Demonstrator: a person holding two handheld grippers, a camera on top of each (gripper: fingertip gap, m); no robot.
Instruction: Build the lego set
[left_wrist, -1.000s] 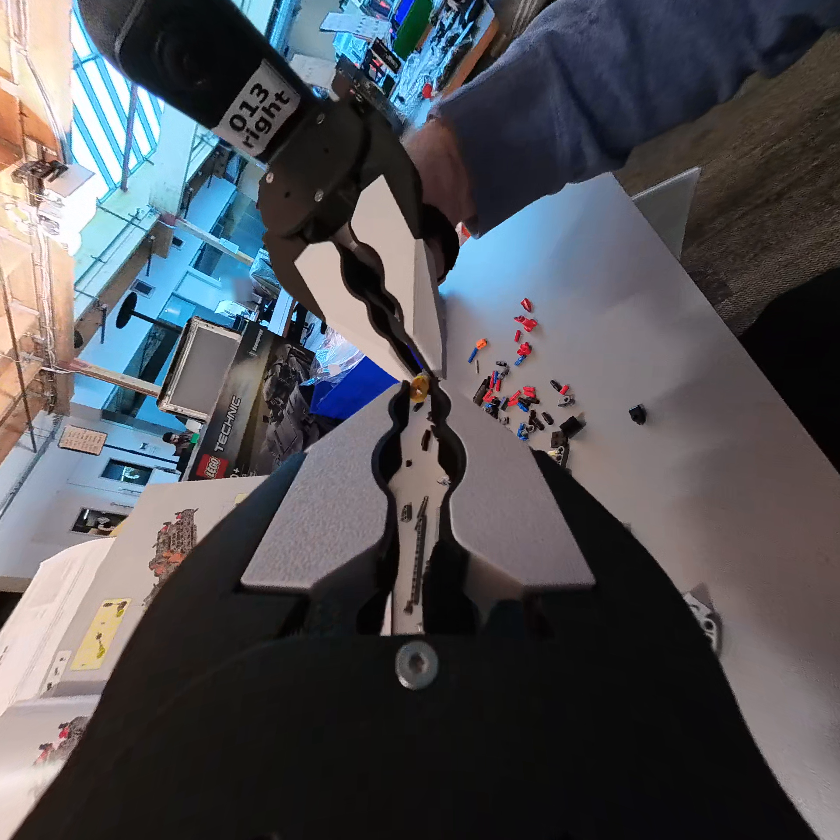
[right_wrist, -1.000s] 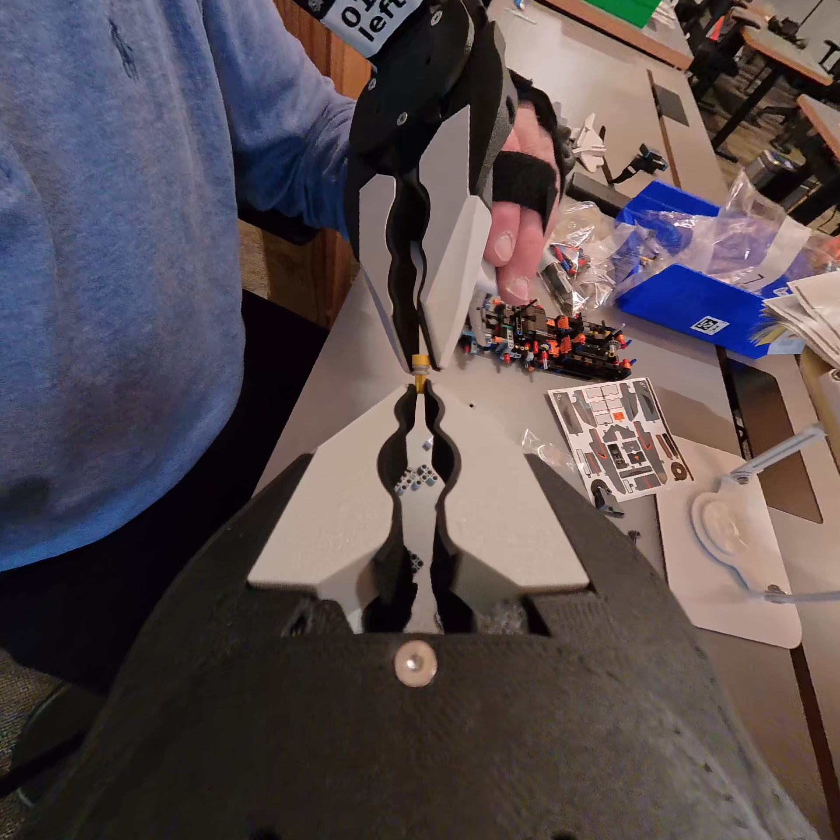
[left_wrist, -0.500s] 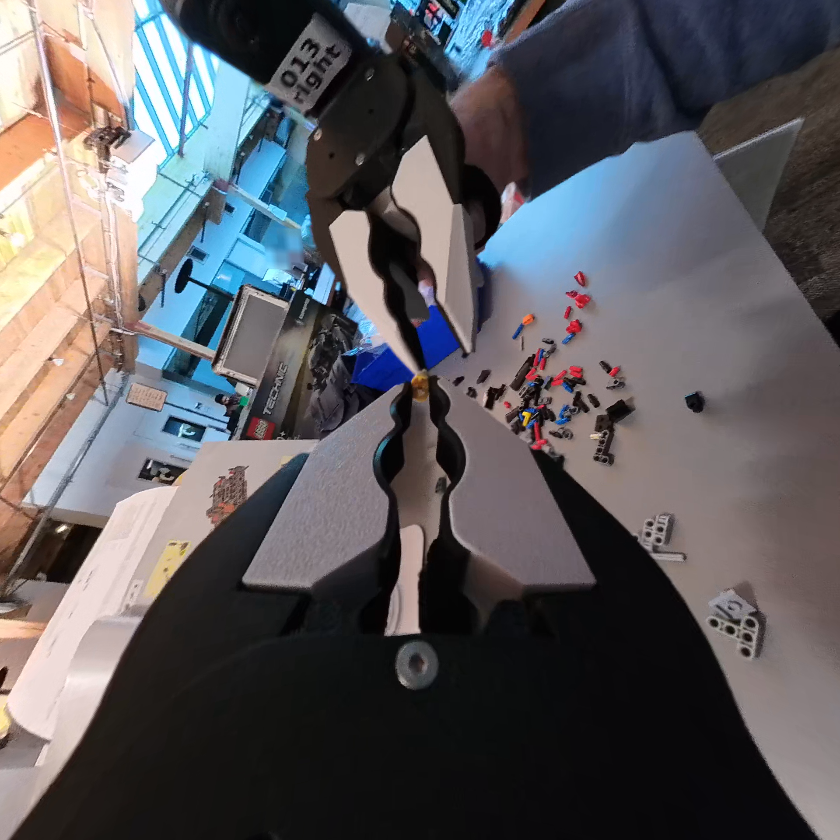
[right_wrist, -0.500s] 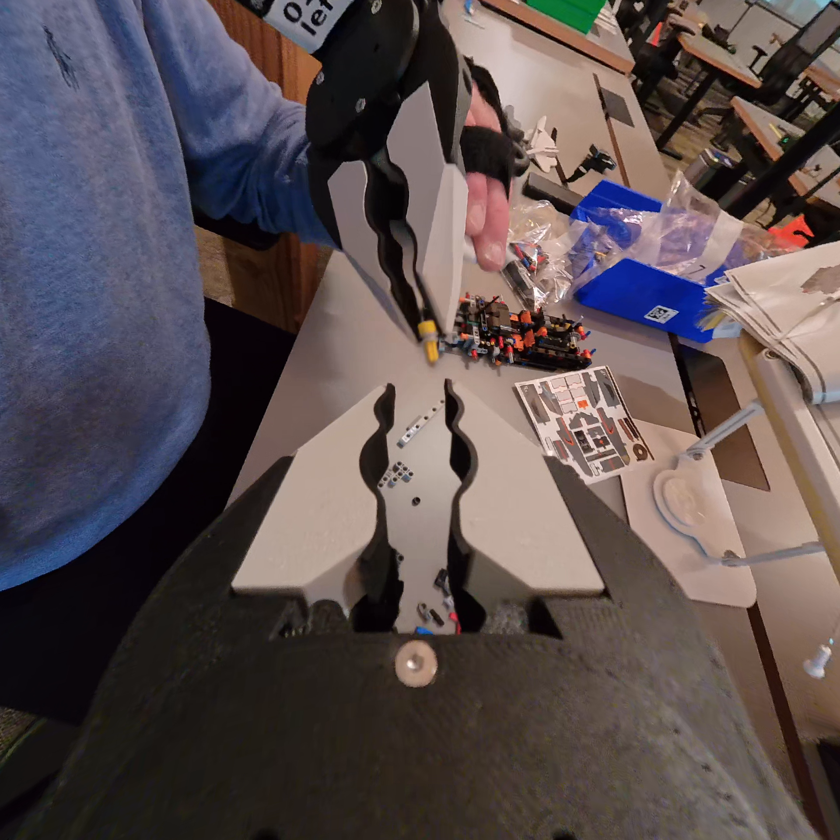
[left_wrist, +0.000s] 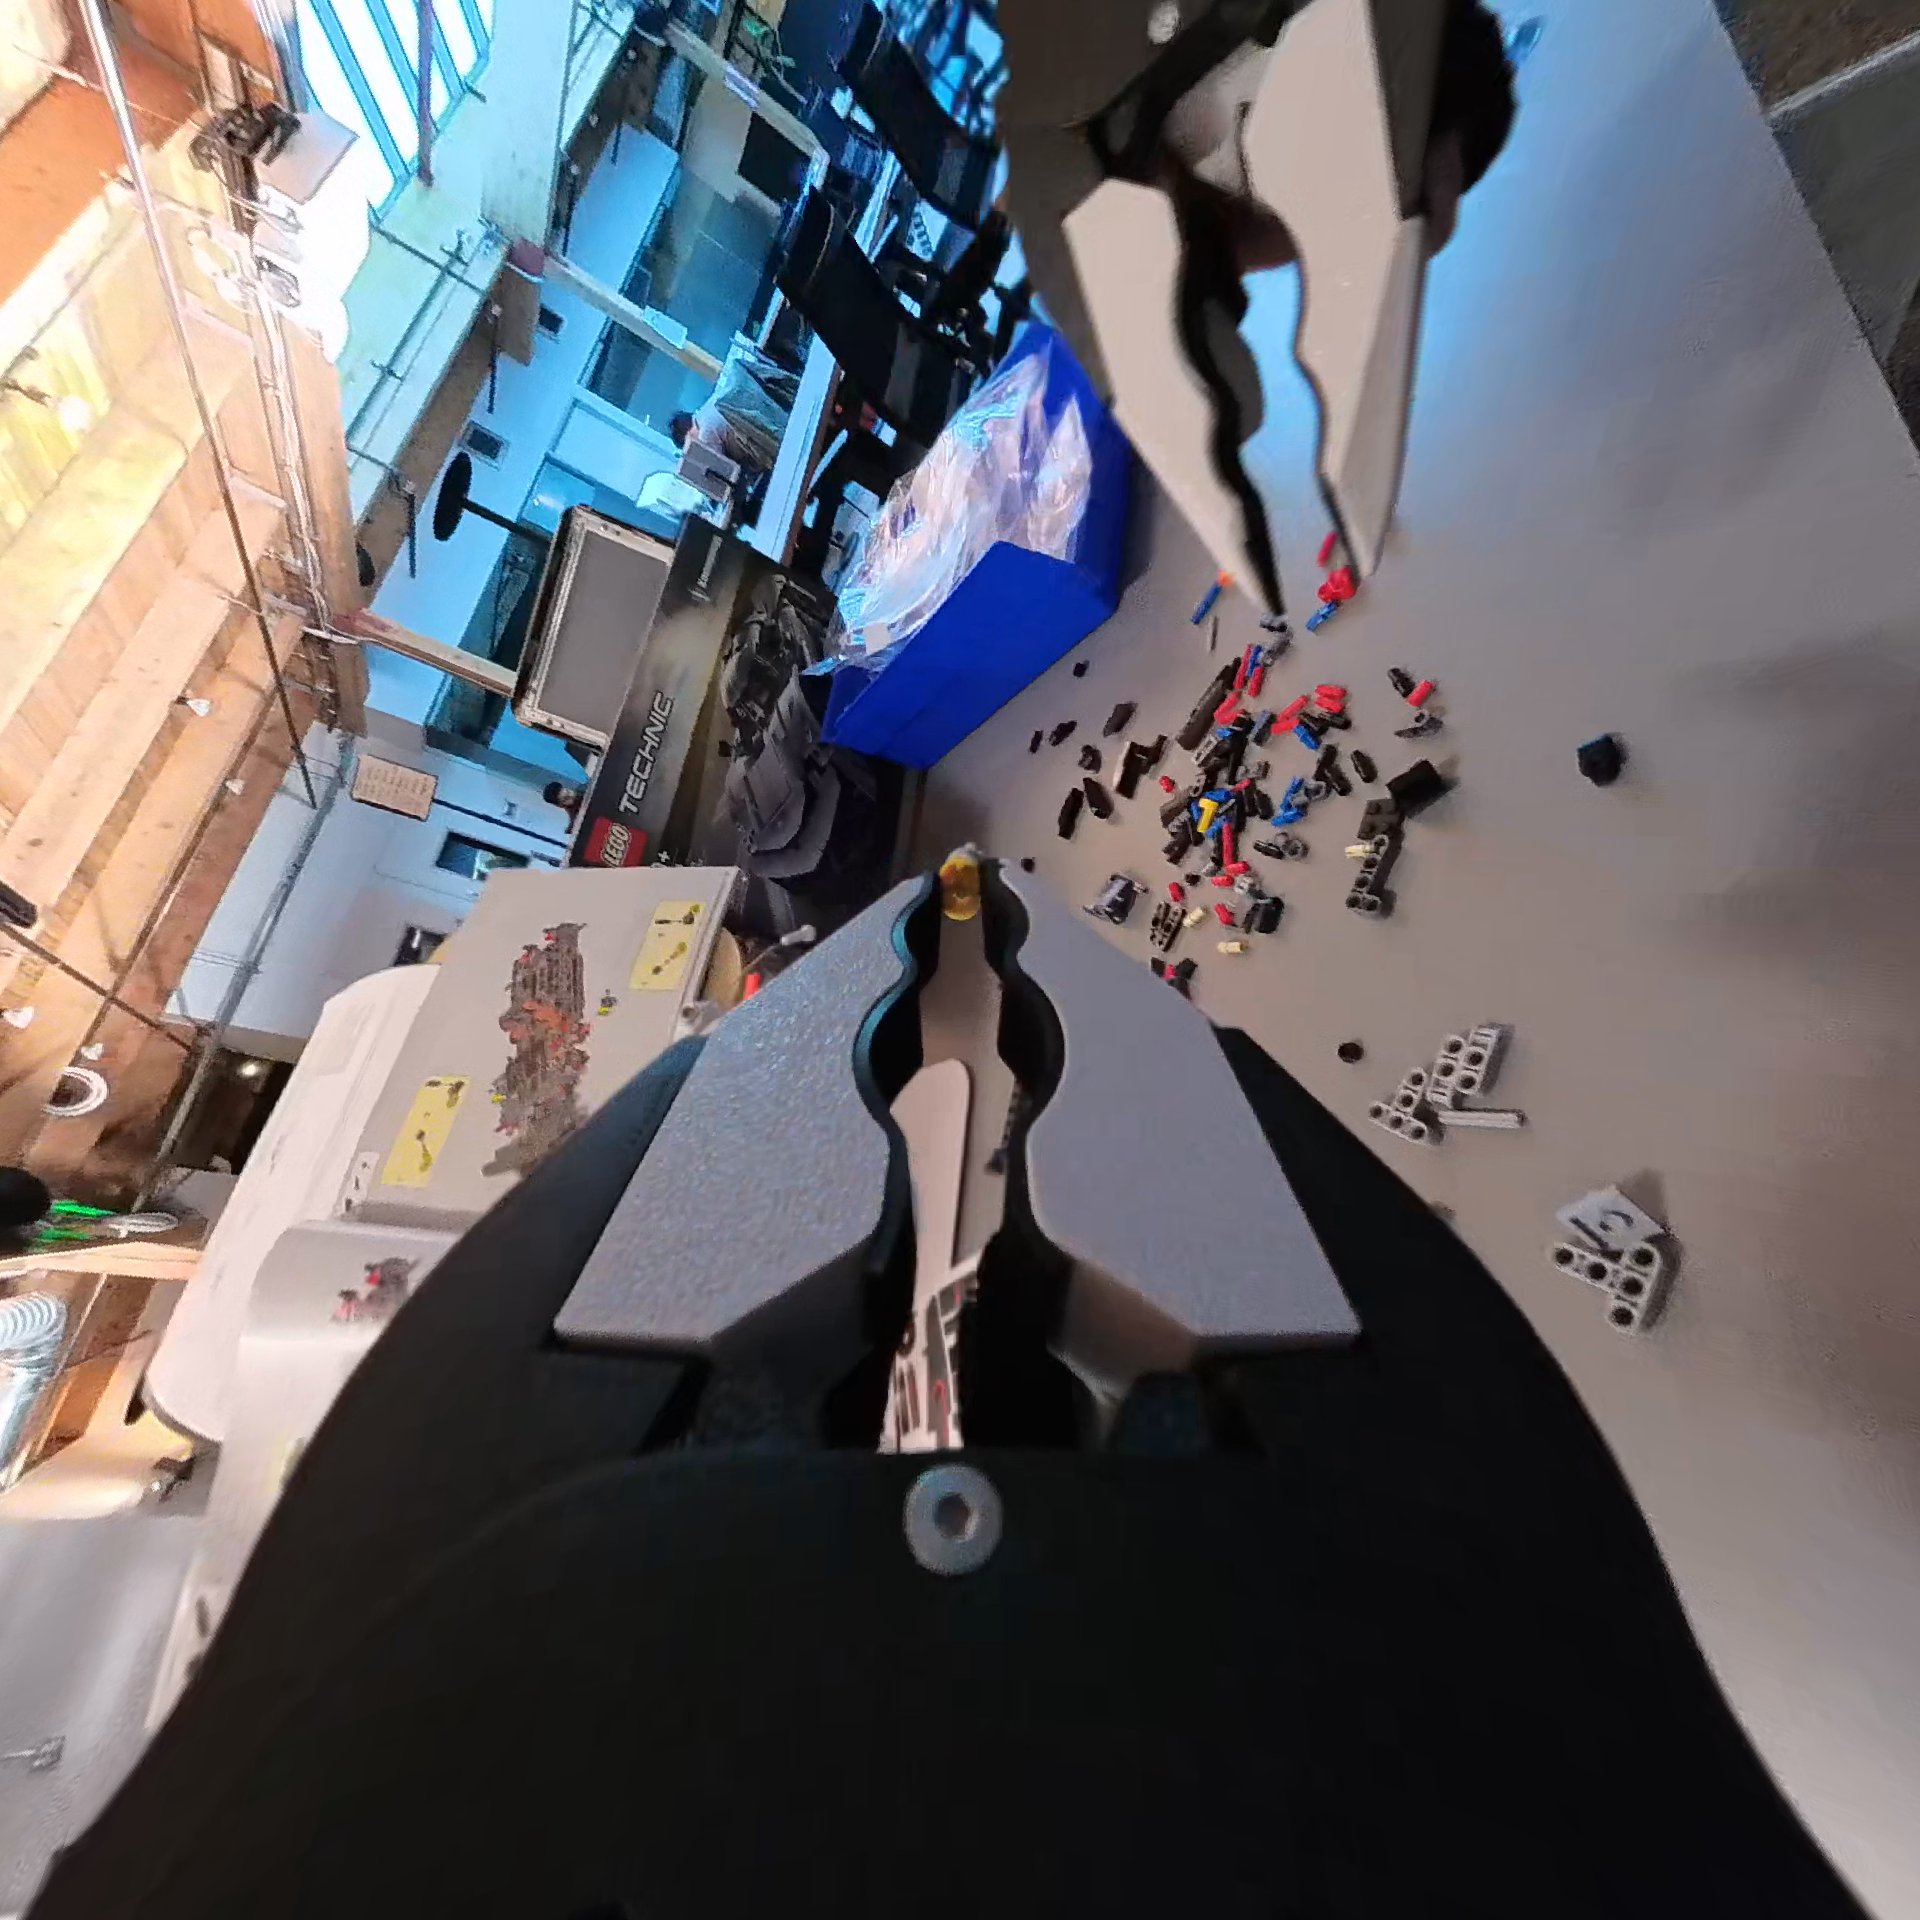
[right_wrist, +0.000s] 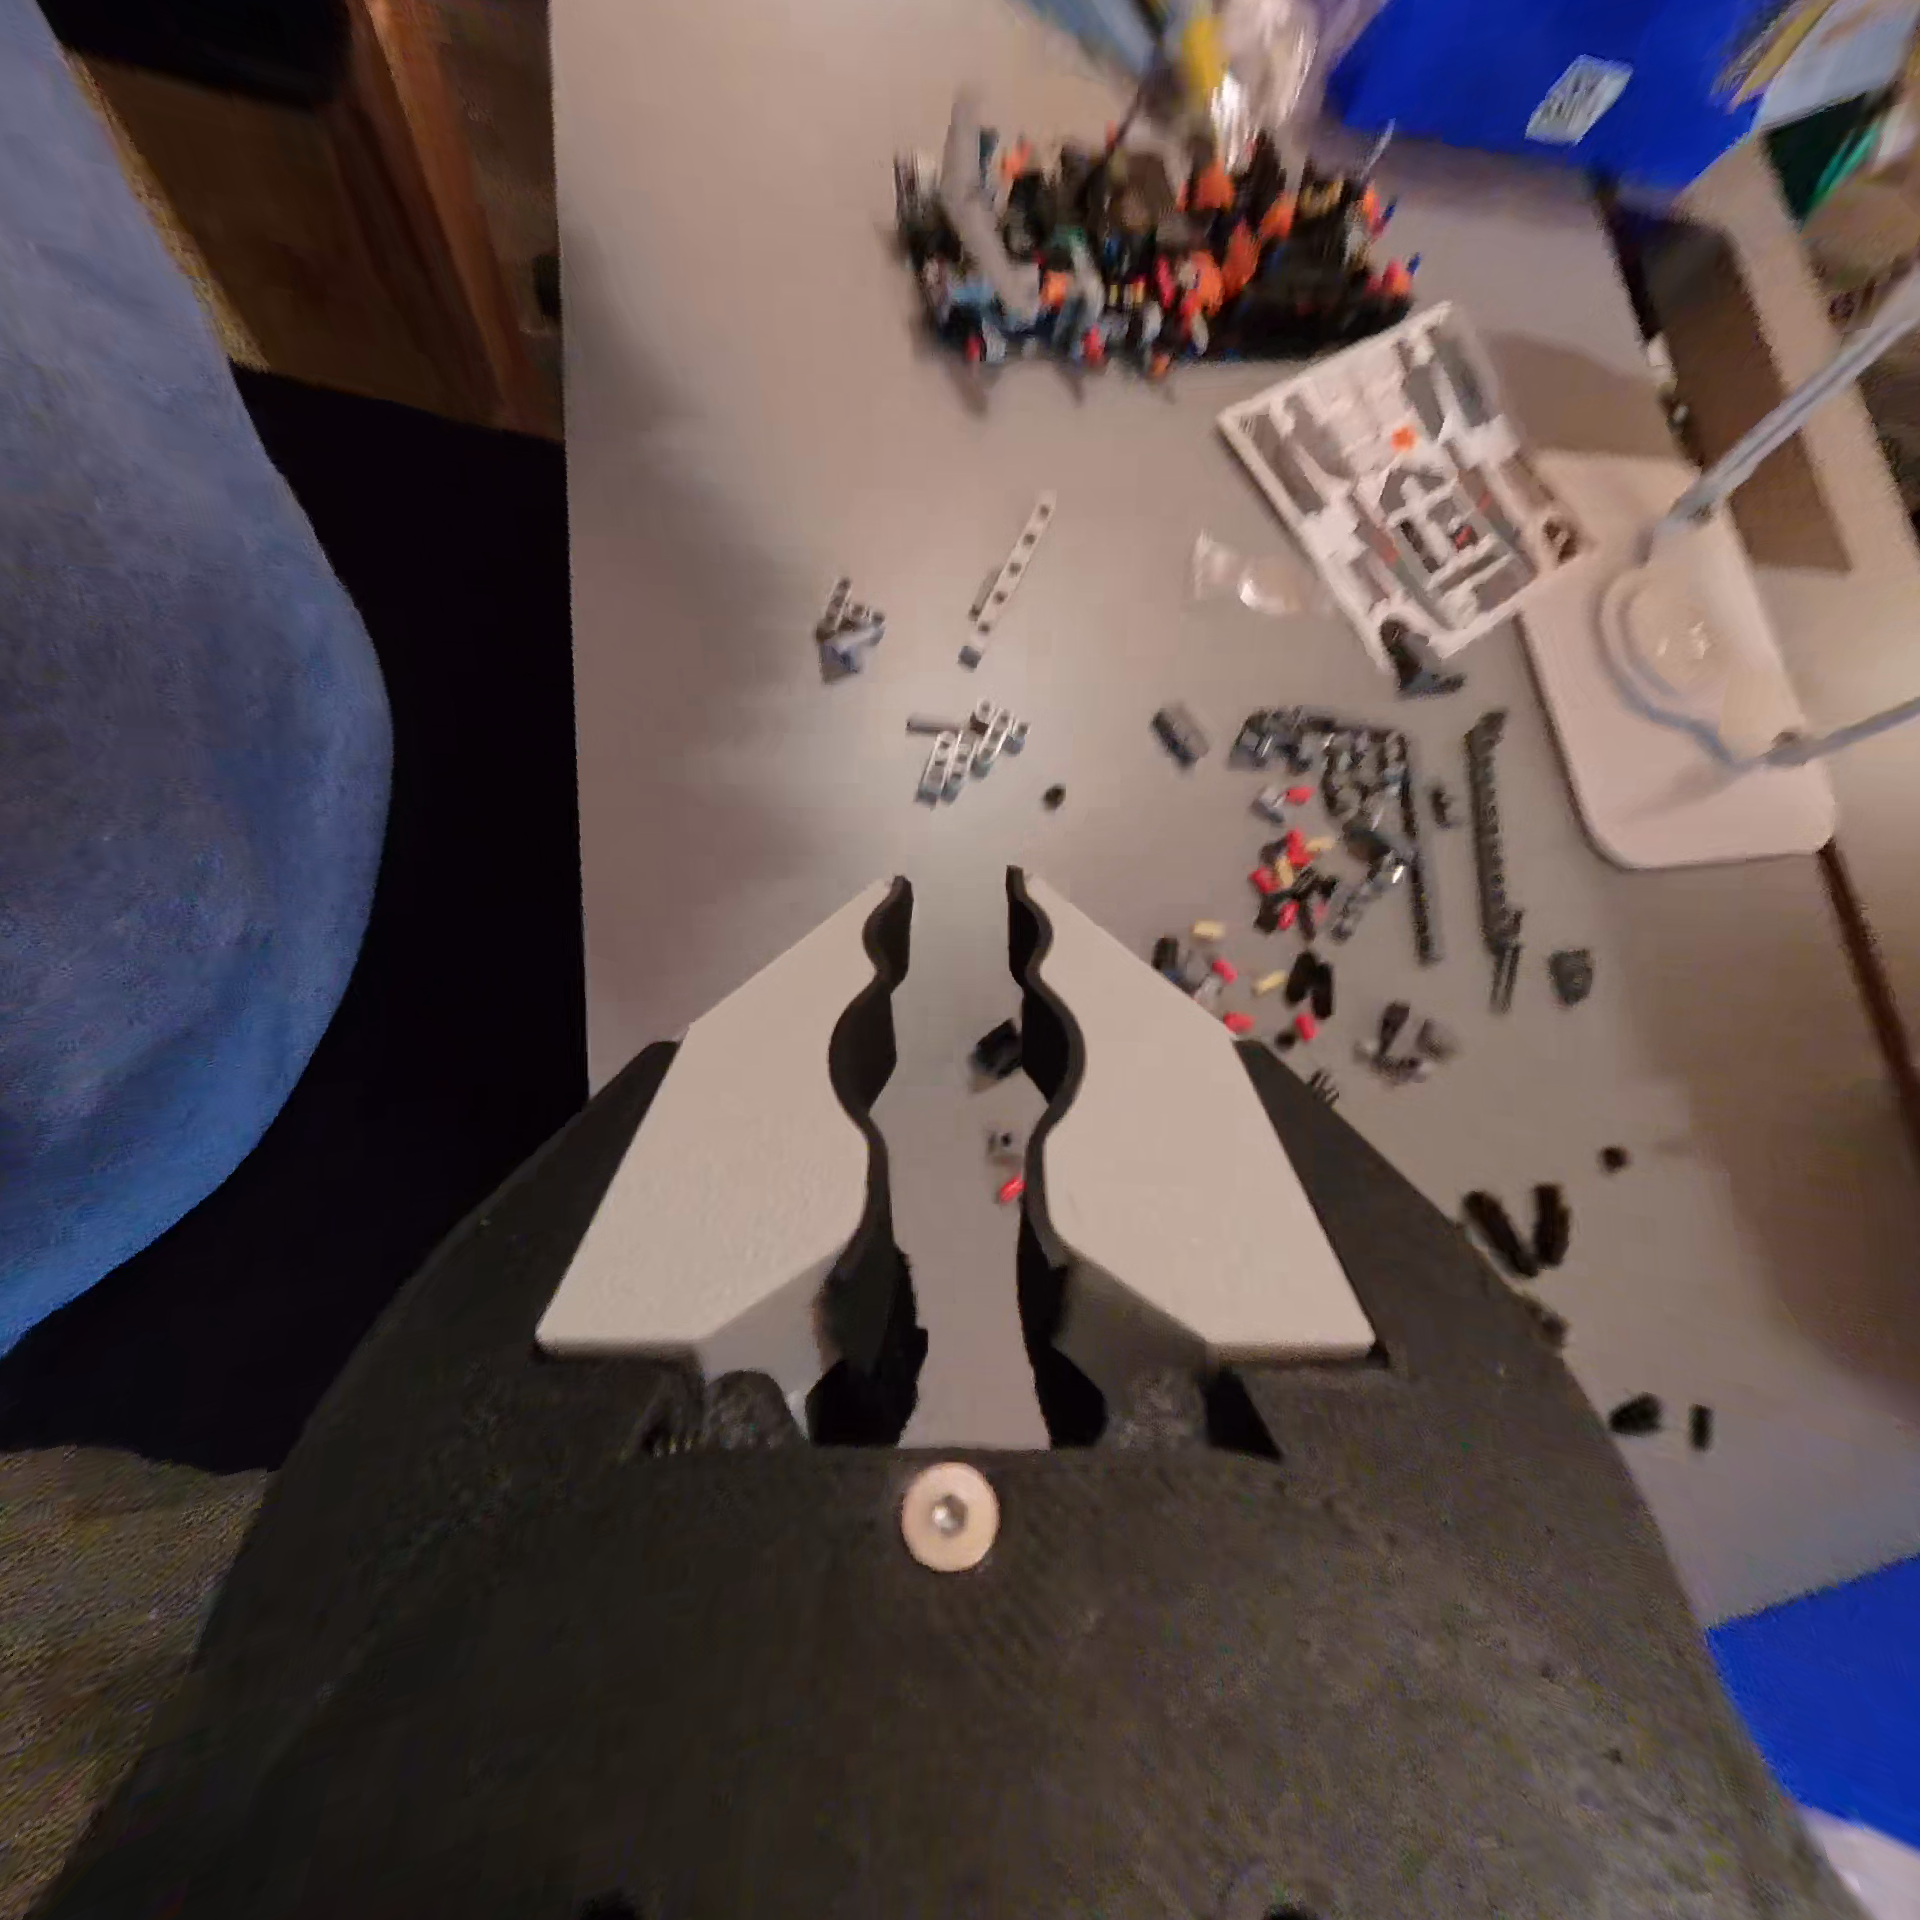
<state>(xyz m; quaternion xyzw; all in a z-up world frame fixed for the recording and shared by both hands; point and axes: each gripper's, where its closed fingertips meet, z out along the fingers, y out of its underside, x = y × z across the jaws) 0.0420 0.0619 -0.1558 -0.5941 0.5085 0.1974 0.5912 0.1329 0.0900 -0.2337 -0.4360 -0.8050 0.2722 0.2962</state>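
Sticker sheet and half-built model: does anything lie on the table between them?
Nothing: in the right wrist view, bare grey table separates the sticker sheet from the half-built model.

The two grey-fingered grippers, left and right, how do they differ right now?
The left gripper is shut on a small yellow round piece; the right gripper is open and empty. The left is held away from the scattered small parts; the right's tips hover just above them. Both share grey wavy-edged fingers on black bodies.
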